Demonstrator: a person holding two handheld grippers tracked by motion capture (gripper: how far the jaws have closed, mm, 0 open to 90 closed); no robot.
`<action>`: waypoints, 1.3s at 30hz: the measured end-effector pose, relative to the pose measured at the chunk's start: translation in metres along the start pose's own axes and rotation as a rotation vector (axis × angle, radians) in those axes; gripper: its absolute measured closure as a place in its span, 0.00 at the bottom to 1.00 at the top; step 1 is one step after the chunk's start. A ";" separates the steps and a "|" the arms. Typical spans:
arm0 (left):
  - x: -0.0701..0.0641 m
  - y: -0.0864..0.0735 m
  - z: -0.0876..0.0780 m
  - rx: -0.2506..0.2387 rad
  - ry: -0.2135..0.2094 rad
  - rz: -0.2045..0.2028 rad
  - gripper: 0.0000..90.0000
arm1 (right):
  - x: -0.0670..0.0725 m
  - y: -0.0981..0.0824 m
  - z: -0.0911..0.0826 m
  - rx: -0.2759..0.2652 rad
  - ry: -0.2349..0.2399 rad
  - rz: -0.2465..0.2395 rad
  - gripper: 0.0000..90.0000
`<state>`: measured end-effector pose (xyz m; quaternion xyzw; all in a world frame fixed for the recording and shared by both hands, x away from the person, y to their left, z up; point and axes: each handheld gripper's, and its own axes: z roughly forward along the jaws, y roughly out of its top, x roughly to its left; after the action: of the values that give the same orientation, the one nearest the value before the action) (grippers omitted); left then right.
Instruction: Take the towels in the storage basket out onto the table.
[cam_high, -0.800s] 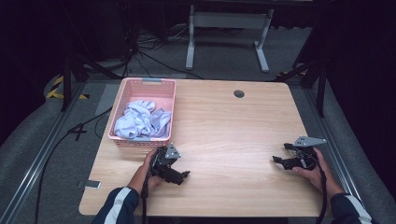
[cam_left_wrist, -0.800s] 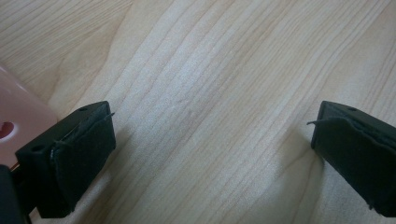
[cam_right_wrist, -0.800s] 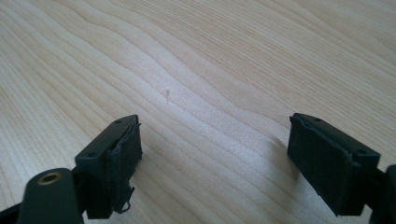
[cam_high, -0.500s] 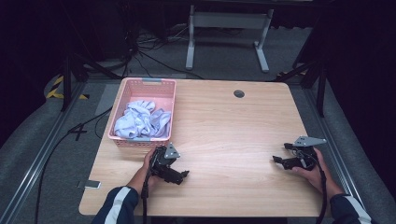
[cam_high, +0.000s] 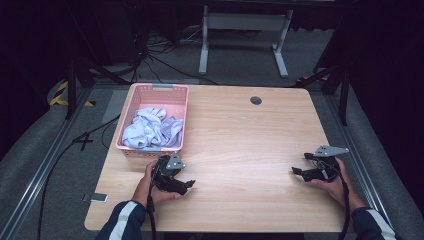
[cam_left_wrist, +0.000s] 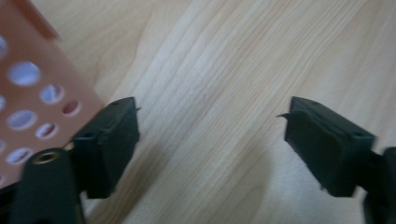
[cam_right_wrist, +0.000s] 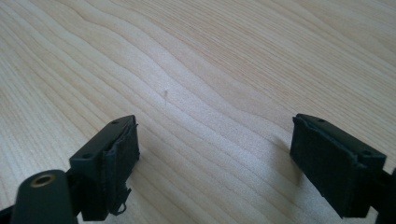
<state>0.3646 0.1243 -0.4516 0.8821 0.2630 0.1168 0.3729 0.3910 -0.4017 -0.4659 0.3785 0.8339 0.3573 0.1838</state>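
Note:
My left gripper (cam_high: 188, 184) rests low over the near left part of the wooden table (cam_high: 240, 130), just in front of a pink perforated basket (cam_high: 152, 89). Its jaws stand wide apart with only bare wood between them; in the left gripper view (cam_left_wrist: 210, 112) the basket's wall (cam_left_wrist: 28, 93) sits close by on the left. A crumpled pale blue-white cloth (cam_high: 150, 129) lies inside the basket. My right gripper (cam_high: 296, 171) is held near the table's right front and points toward the middle. In the right gripper view (cam_right_wrist: 215, 121) it is open over bare wood.
A round dark cable hole (cam_high: 256, 100) sits near the table's far edge. Beyond the table stands a grey metal stand (cam_high: 245, 30) on the floor, with cables (cam_high: 150, 55) trailing at the left. The person's forearms enter from the bottom edge.

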 end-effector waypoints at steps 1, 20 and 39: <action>-0.001 0.003 -0.006 -0.009 0.021 0.007 0.26 | 0.000 0.000 0.000 0.000 0.001 0.000 0.17; 0.071 0.049 -0.059 0.051 0.288 0.019 0.19 | 0.000 -0.001 -0.001 0.000 -0.001 0.001 0.17; 0.162 0.067 0.022 0.480 0.233 -0.141 0.02 | 0.000 -0.002 -0.002 0.001 0.001 0.000 0.17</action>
<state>0.5340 0.1615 -0.4164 0.9055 0.3848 0.1255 0.1277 0.3889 -0.4033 -0.4659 0.3785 0.8341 0.3570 0.1830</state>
